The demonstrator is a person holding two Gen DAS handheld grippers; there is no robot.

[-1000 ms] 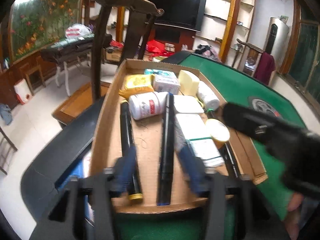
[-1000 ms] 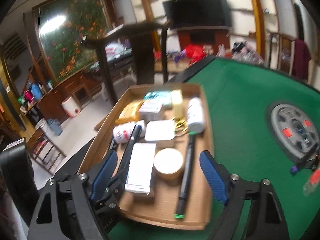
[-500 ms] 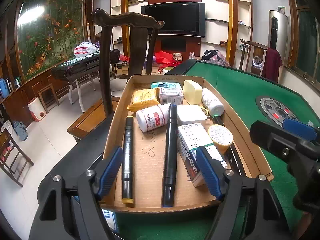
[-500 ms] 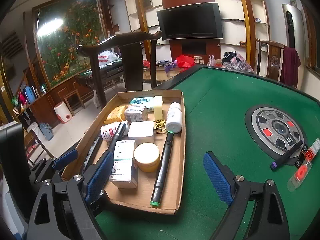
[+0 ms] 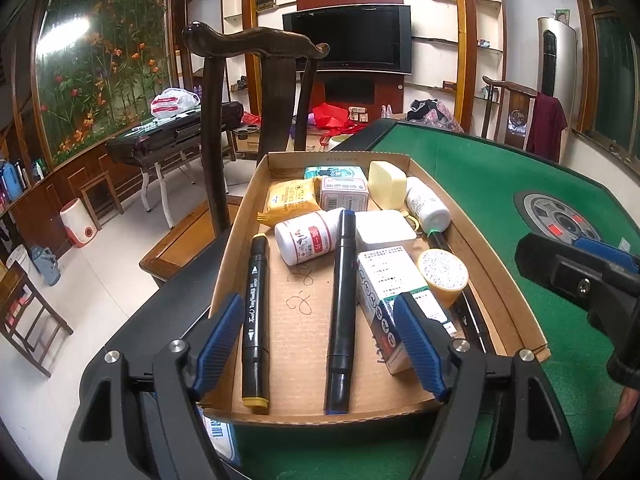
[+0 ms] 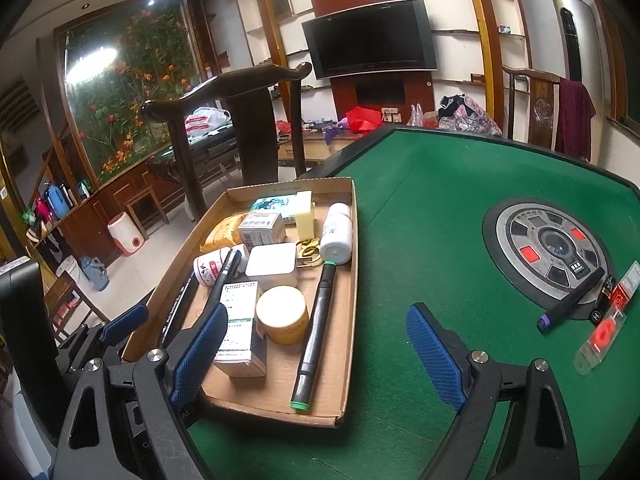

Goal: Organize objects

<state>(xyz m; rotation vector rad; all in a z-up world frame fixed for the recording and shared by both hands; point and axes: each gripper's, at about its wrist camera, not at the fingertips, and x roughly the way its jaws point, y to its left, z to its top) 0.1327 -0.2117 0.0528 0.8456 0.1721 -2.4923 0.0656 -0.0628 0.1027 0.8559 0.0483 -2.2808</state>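
Meanwhile both grippers (image 5: pixel 320 344) (image 6: pixel 316 344) gaping, empty; purple-capped marker (image 6: pixel 570 300) outside cardboard tray (image 6: pixel 348 320).

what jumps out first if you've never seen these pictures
A cardboard tray crammed with markers, boxes and bottles sits at the left edge of a green table. A purple-tipped marker lies apart on the table's round centre panel. Both grippers, left and right, hang open and empty.

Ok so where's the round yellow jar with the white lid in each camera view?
Left wrist: the yellow jar sits right of centre, by the cardboard tray's right wall.
Right wrist: the jar is left of centre, mid-tray.
Shared landmark: the white medicine box right beside it.
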